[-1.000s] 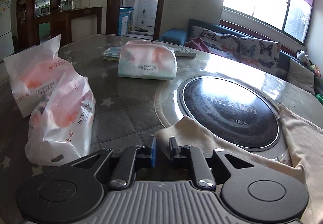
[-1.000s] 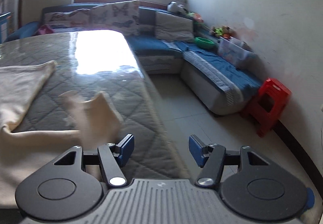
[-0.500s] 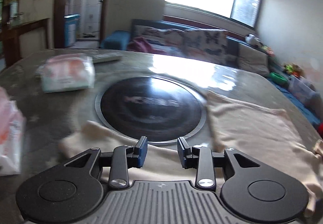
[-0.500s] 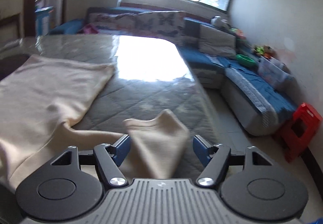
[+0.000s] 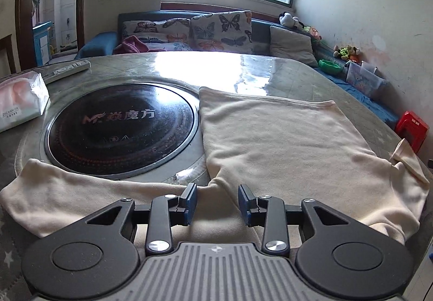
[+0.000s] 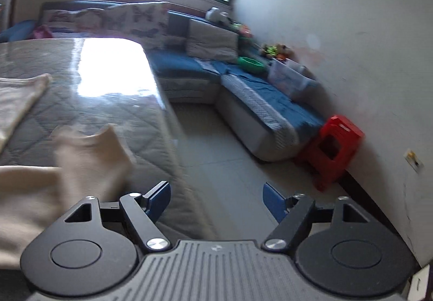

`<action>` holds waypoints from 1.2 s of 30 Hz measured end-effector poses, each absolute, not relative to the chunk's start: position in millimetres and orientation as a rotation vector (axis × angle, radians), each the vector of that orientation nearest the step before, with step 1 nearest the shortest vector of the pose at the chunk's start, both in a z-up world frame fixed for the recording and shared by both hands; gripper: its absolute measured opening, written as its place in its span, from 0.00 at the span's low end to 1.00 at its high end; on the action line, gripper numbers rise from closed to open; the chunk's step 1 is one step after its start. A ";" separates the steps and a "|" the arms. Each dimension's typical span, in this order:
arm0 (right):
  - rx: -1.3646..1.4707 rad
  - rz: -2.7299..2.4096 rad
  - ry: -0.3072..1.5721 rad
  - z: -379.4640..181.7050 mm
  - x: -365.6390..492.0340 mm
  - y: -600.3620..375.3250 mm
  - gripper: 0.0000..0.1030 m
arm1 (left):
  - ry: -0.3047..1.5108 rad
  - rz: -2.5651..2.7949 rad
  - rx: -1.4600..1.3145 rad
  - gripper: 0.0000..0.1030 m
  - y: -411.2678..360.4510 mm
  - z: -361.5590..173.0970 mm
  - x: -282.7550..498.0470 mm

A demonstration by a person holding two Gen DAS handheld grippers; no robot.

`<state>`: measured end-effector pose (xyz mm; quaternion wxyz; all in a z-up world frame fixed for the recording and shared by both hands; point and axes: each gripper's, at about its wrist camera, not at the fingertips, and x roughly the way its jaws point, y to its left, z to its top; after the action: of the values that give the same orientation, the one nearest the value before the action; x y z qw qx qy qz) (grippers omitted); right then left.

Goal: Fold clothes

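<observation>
While left gripper (image 5: 217, 202) tilts over garment (image 5: 281, 138) part-open, right gripper (image 6: 216, 199) gapes wide, empty.

On the table (image 5: 284, 70), the garment (image 5: 270, 138) lies right of the round cooktop (image 5: 121, 125); the tissue pack (image 5: 21, 103) sits far left.

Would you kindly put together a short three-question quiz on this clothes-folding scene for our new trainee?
1. True or false: the left tool is clamped on the cream garment.
2. Which lies left of the garment's body in the left wrist view? A) a red stool B) a round black cooktop C) a laptop
3. Fill in: in the right wrist view, the sleeve lies to the ____ of the right tool.

Key:
1. False; its blue pads stand apart over the cloth.
2. B
3. left; nothing sits between its wide-open pads.
</observation>
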<state>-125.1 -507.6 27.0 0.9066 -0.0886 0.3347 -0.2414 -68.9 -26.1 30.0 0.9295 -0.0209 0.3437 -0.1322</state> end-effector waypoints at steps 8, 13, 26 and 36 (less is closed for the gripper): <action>-0.163 -0.189 0.659 33.0 -122.4 -464.3 0.62 | 0.703 -0.287 -0.032 0.37 -37.3 33.0 -67.4; -0.184 -0.078 0.712 15.8 -99.2 -439.2 0.34 | 0.699 -0.301 -0.027 0.37 -39.9 34.7 -71.0; -0.144 -0.393 0.660 33.0 -140.5 -494.6 0.06 | 0.692 -0.309 -0.019 0.37 -38.4 37.6 -67.6; 0.006 -0.120 0.698 44.1 -121.5 -482.7 0.33 | 0.718 -0.314 -0.013 0.38 -46.2 37.0 -39.4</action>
<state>-121.5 -482.7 44.1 0.9379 0.0029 0.3419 -0.0585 -39.4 -46.1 37.0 0.9242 -0.0066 0.3500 -0.1528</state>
